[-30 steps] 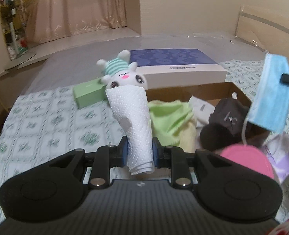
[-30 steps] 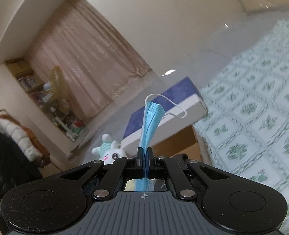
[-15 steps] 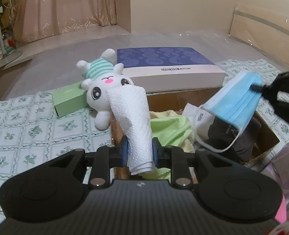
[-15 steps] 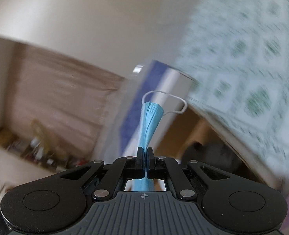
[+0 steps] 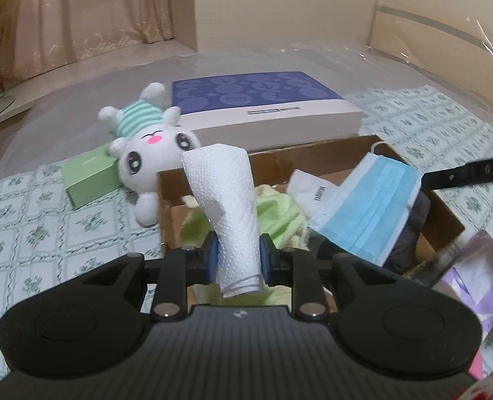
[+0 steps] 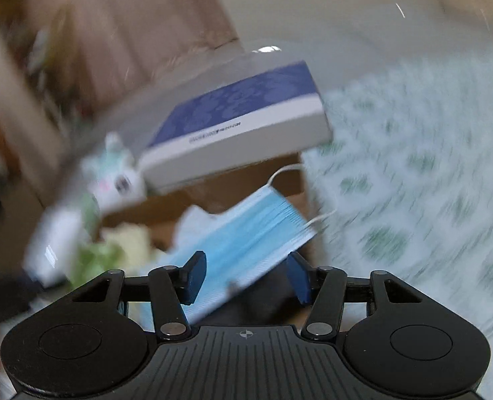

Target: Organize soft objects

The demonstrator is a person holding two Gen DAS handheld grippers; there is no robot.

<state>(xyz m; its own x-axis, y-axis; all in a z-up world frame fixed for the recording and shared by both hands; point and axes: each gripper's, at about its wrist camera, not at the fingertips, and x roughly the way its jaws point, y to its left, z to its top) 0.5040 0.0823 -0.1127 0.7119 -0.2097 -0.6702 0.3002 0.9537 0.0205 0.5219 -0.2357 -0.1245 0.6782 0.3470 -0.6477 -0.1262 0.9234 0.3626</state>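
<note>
The right gripper (image 6: 244,278) has its jaws spread, the blue mask (image 5: 366,208) dropping over the cardboard box (image 5: 446,220). The left gripper (image 5: 238,260) pinches a paper towel (image 5: 228,206); best lower it well inside the box before letting go.

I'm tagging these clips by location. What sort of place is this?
Most likely a home bedroom: a patterned bedsheet underlies everything, curtains hang behind, and a plush bunny lies beside the cardboard box.

"FUN" in circle on blue box lid (image 5: 256,95); "YANON"-like print on white tag (image 5: 308,193), uncertain.
</note>
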